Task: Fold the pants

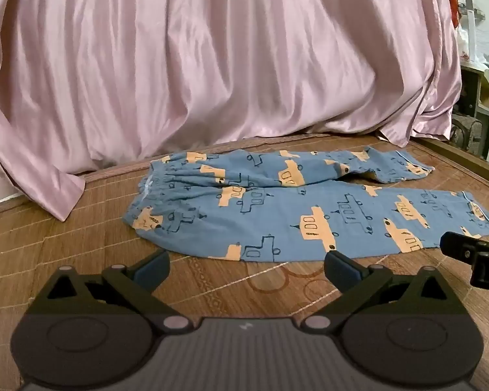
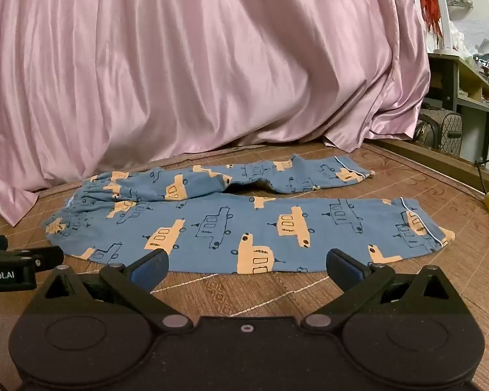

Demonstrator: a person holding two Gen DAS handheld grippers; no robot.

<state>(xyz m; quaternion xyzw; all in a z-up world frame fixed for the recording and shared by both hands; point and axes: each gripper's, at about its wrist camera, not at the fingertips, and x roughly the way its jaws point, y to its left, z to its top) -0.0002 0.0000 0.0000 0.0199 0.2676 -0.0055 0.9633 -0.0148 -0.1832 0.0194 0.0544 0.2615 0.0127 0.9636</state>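
And here we are, both views low over the woven mat (image 1: 81, 238), brown with pale lines crossing it, and the pants (image 1: 277, 215) lie spread out flat on it, unfolded, blue fabric printed with peach and outlined cars. The gathered waistband (image 1: 161, 182) sits to the left, the two legs run off to the right, the near leg long and smooth, the far leg (image 1: 358, 166) angled a little away with a dark gap opening between them toward the cuffs. From the right wrist view the same pants (image 2: 244, 228) fill the middle ground, the near cuff (image 2: 423, 228) showing a thin white piping line. The left tongs (image 1: 246, 262) are released, blue-padded fingers wide apart, sitting just in front of the near leg's lower edge and gripping nothing. The right tongs (image 2: 247, 262) are released as well, fingers splayed wide just short of the near hem of that same leg, nothing between them. Each tool peeks into the other's view: the right one shows as a dark shape at the right edge of the left view, near the cuff, and the left one sits at the left edge of the right view. Behind the pants a big pink satin sheet (image 1: 212, 58) drapes down in folds to the mat, and off to the right a wooden shelf unit (image 2: 466, 84) stands against a pale wall
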